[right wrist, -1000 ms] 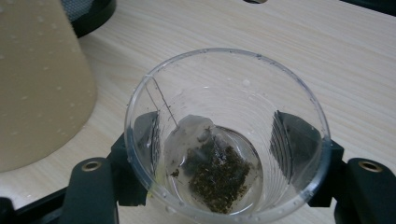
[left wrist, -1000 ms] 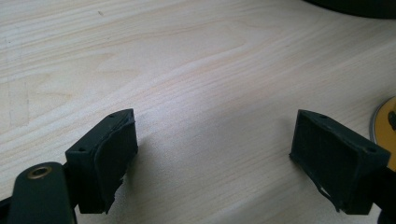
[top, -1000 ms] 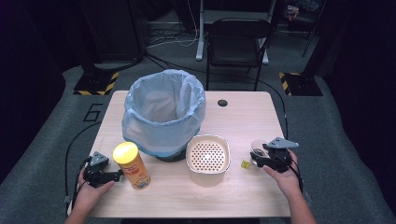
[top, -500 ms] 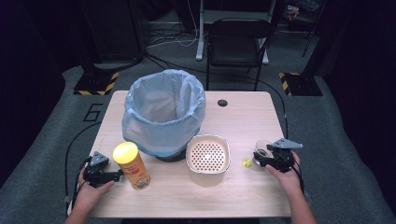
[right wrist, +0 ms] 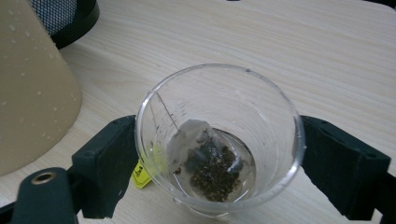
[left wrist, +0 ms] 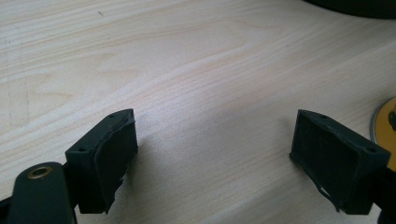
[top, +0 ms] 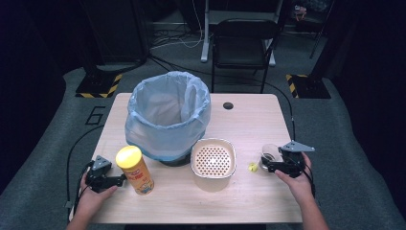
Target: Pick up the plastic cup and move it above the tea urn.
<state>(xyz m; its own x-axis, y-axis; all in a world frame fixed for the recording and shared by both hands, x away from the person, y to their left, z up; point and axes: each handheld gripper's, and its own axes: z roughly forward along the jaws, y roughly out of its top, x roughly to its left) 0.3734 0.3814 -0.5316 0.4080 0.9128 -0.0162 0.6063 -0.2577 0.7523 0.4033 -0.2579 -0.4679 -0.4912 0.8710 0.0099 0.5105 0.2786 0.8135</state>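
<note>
Dark floor and a folding chair ring my pale wooden desk (top: 249, 120). At lower right in the high view, the clear plastic cup (right wrist: 219, 140) with its used tea bag (right wrist: 210, 161) stands upright between the right tool (top: 268, 166)'s jaws, which have just been opening. Half a second ago they stood closer together. The left tool (left wrist: 215, 154) gapes empty beside the yellow-lidded can (top: 135, 170).

The right gripper (right wrist: 215, 163) has just been opening its jaws around the cup (right wrist: 219, 140), which stands between them on the table, its yellow tag (top: 252, 167) beside it.
</note>
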